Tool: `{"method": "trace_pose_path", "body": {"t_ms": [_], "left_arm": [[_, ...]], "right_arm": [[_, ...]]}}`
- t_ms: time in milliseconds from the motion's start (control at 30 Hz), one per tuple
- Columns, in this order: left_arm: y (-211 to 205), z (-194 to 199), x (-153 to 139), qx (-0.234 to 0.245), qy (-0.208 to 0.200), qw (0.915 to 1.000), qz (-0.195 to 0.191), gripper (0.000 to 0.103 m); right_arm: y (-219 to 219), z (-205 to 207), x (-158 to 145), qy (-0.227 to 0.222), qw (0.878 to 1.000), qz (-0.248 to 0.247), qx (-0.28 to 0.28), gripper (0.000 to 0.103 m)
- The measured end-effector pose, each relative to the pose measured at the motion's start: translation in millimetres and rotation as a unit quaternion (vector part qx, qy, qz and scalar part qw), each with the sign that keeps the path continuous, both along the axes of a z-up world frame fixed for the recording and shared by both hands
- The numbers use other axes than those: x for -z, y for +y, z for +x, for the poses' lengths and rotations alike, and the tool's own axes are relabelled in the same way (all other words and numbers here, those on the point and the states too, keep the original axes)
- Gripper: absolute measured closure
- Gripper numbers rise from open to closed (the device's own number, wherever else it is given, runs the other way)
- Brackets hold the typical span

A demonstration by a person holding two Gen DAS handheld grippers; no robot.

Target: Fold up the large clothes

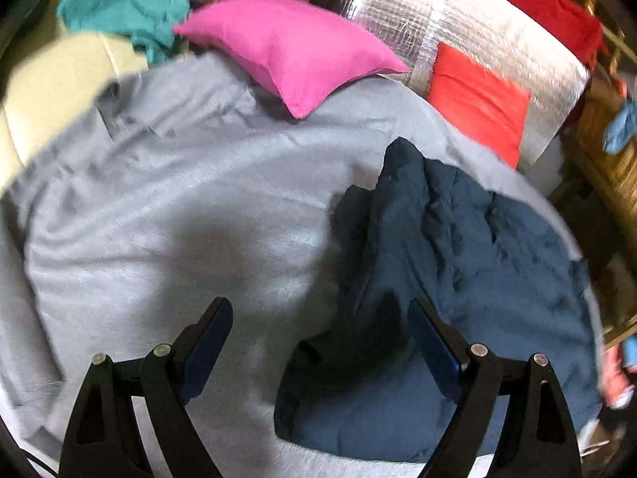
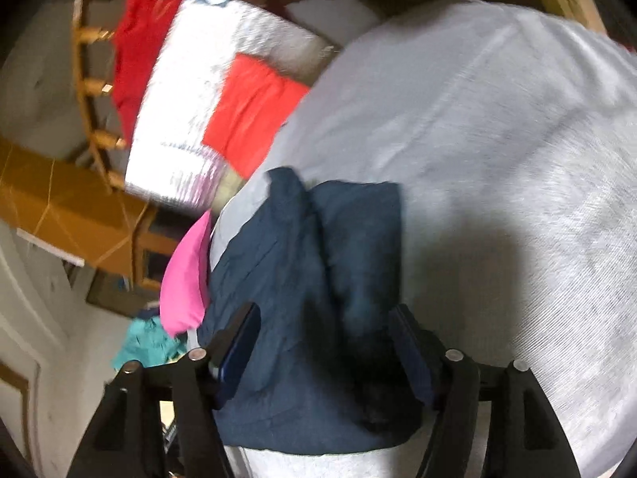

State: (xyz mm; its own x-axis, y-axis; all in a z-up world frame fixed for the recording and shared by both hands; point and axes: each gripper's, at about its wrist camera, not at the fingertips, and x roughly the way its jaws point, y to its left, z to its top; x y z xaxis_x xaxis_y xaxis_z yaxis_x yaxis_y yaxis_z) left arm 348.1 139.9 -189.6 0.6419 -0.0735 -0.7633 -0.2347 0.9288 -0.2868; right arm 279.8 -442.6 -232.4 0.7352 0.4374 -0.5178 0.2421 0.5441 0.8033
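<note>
Covering bed, grey blanket; navy garment rumpled, pink pillow behind.

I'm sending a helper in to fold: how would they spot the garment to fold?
Find the grey sheet covering the bed. On it, towards the silver panel, lies the navy garment, crumpled. It is the only dark cloth there; the pink pillow is bright and plump.

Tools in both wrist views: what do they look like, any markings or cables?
Left tool and right tool look alike: black plastic linkage arms with triangular cut-outs, round silver pivot pins, and two flat fingers faced with dark blue pads. No markings or cables show clearly. No hand or sleeve is in view.
</note>
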Motion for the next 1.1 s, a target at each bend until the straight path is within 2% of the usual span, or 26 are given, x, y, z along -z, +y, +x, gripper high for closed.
{"method": "trace_pose_path", "body": {"t_ms": [100, 233, 333, 467, 533, 600, 633, 700, 767, 800, 900, 933, 1000, 1100], "left_arm": [[11, 21, 10, 0.014, -0.001, 0.9983, -0.056, 0.013], [10, 49, 15, 0.047, -0.005, 0.9946, -0.092, 0.013], [5, 69, 22, 0.072, 0.011, 0.9906, -0.116, 0.013], [2, 88, 32, 0.091, 0.035, 0.9858, -0.136, 0.013], [0, 102, 42, 0.106, 0.066, 0.9804, -0.153, 0.013], [1, 114, 53, 0.119, 0.096, 0.9699, -0.189, 0.013], [2, 117, 56, 0.122, 0.104, 0.9661, -0.202, 0.013], [2, 121, 59, 0.121, 0.111, 0.9601, -0.226, 0.013], [-2, 124, 58, 0.126, 0.109, 0.957, -0.238, 0.013], [-6, 125, 57, 0.127, 0.109, 0.9579, -0.233, 0.013], [-19, 129, 55, 0.124, 0.101, 0.9612, -0.225, 0.014], [-23, 130, 53, 0.123, 0.097, 0.9625, -0.221, 0.018], [-30, 129, 45, 0.12, 0.087, 0.9663, -0.211, 0.028], [-34, 129, 34, 0.116, 0.064, 0.969, -0.208, 0.031]], "right_arm": [[-11, 19, 9, 0.003, 1.0, 0.02, -0.002, 0.023], [-16, 47, 16, 0.024, 1.0, 0.015, -0.007, 0.023], [-18, 80, 17, 0.038, 0.999, -0.006, -0.02, 0.022], [-15, 112, 26, 0.061, 0.997, -0.014, -0.049, 0.014], [-12, 125, 35, 0.08, 0.995, -0.01, -0.063, 0.011], [-8, 136, 41, 0.08, 0.994, 0.004, -0.078, 0.003], [-7, 138, 40, 0.075, 0.994, 0.008, -0.084, 0.0], [0, 143, 39, 0.068, 0.992, 0.015, -0.107, 0.0], [11, 146, 42, 0.071, 0.99, -0.001, -0.124, 0.0], [16, 148, 42, 0.071, 0.989, -0.011, -0.126, 0.002], [30, 149, 42, 0.066, 0.988, -0.017, -0.138, 0.037], [33, 148, 42, 0.062, 0.988, -0.011, -0.139, 0.044], [36, 146, 34, 0.056, 0.99, -0.018, -0.129, 0.051], [44, 142, 5, 0.004, 0.992, -0.044, -0.121, 0.053]]}}
